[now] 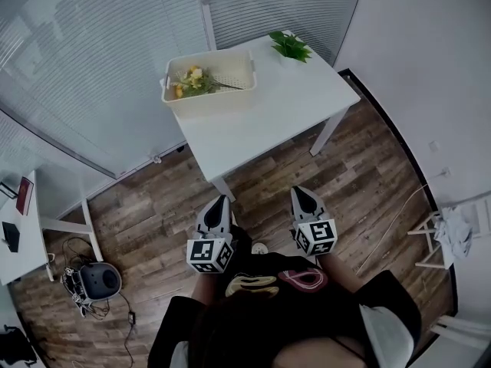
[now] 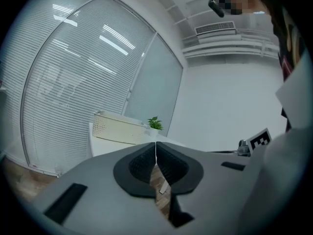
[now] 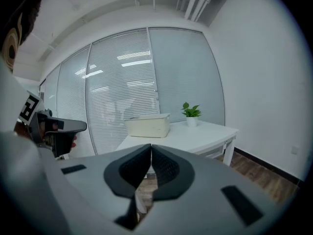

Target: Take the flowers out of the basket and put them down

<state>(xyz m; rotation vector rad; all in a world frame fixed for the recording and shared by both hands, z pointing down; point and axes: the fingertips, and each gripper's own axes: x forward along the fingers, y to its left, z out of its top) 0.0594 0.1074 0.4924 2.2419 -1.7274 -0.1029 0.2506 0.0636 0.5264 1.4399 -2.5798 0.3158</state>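
A cream basket (image 1: 209, 81) stands at the far left corner of the white table (image 1: 276, 117). Yellow flowers (image 1: 193, 80) with green stems lie inside it. The basket (image 2: 119, 128) also shows far off in the left gripper view, and the basket (image 3: 147, 125) in the right gripper view; the flowers are hidden there. My left gripper (image 1: 219, 205) and right gripper (image 1: 304, 198) hang side by side over the wood floor, short of the table's near edge. Both are shut with nothing between the jaws.
A small potted green plant (image 1: 290, 47) stands at the table's far right corner. Glass walls with blinds run behind the table. A second white desk (image 1: 19, 236) is at the left, with a round grey device (image 1: 100, 280) and cables on the floor.
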